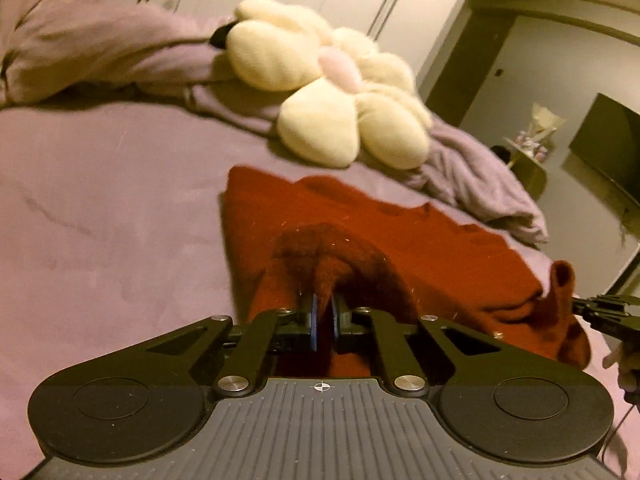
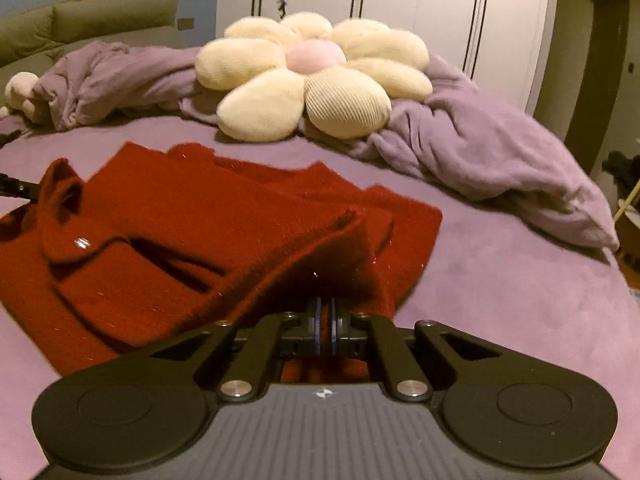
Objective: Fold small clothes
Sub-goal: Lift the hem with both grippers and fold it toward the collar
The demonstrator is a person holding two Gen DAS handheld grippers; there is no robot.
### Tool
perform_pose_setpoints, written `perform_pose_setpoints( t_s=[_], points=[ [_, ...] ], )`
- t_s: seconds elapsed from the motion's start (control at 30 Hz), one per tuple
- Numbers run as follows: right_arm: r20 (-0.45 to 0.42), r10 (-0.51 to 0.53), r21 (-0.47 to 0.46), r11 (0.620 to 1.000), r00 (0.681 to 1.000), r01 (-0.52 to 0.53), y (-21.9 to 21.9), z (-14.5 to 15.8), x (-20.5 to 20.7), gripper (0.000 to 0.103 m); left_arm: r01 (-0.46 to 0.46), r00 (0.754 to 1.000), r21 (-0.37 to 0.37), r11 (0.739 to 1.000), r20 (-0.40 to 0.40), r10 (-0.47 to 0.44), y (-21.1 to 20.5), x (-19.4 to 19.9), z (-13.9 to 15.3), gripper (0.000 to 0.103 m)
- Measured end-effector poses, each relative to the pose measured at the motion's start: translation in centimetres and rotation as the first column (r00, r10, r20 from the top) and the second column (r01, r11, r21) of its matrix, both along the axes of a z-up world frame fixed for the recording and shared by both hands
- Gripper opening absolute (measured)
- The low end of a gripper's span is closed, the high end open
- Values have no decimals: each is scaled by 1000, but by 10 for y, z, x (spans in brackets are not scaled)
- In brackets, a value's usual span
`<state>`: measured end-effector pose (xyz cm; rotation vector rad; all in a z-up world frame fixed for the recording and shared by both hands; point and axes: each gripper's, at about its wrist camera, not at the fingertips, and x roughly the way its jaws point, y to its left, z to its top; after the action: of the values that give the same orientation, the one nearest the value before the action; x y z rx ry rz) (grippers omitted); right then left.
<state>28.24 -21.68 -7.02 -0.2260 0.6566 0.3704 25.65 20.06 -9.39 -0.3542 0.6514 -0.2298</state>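
Both the left gripper (image 1: 324,320) and the right gripper (image 2: 327,322) pinch lifted edges of the red sweater (image 2: 224,216), which otherwise lies spread on the purple bed (image 2: 500,280) just ahead of them.

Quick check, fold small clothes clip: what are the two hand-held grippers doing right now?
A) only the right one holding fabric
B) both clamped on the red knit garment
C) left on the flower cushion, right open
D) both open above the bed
B: the left hand-held gripper and the right hand-held gripper each have their fingers pinched shut on a raised fold of the red knit garment, while the flower cushion lies untouched behind.
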Motion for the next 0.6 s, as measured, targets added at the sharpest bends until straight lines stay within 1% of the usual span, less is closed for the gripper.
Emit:
perform_pose_setpoints(
  t_s=[0.13,0.2,0.23,0.27,0.3,0.33,0.37,0.4,0.43,0.47,0.5,0.53,0.6],
  points=[
    [1,-26,43,999,1000,26,-7,8,-2,4,3,999,-14,1000,40,-2,1,-7,18,9],
    [-6,-45,5,999,999,45,-6,2,4,5,-1,1000,2,1000,25,1,-1,-4,17,9],
    [-14,-48,-12,999,999,48,-6,-3,8,5,-4,1000,8,1000,0,4,-2,0,12,9],
    [-23,-60,-32,998,998,59,-6,-8,12,12,-10,1000,6,1000,-27,11,-2,4,7,10],
    [-32,-77,-52,996,997,76,-5,-12,16,18,-13,999,-5,1000,-52,13,0,7,-1,17],
    [-32,-91,-63,994,995,89,-5,-15,18,33,-23,997,-11,1000,-74,22,1,9,-7,21],
    [-21,-109,-73,992,994,107,-5,-16,19,55,-27,996,-12,1000,-85,26,3,10,-13,25],
    [-1,-124,-83,989,992,123,-6,-17,20,65,-20,995,-6,1000,-99,19,3,11,-18,37],
    [15,-123,-88,988,992,124,-7,-18,20,74,-6,993,16,1000,-117,8,1,13,-22,44],
    [20,-122,-91,988,992,123,-9,-19,23,74,3,992,40,999,-126,2,0,15,-25,50],
    [9,-120,-84,989,993,120,-11,-20,26,74,14,992,52,999,-129,-8,-2,16,-28,50],
    [-1,-119,-68,991,993,119,-13,-22,31,74,22,991,51,998,-135,-15,-2,18,-31,51],
    [3,-102,-13,995,995,102,-17,-25,37,73,-1,991,21,1000,-134,4,1,22,-34,50]
  ],
)
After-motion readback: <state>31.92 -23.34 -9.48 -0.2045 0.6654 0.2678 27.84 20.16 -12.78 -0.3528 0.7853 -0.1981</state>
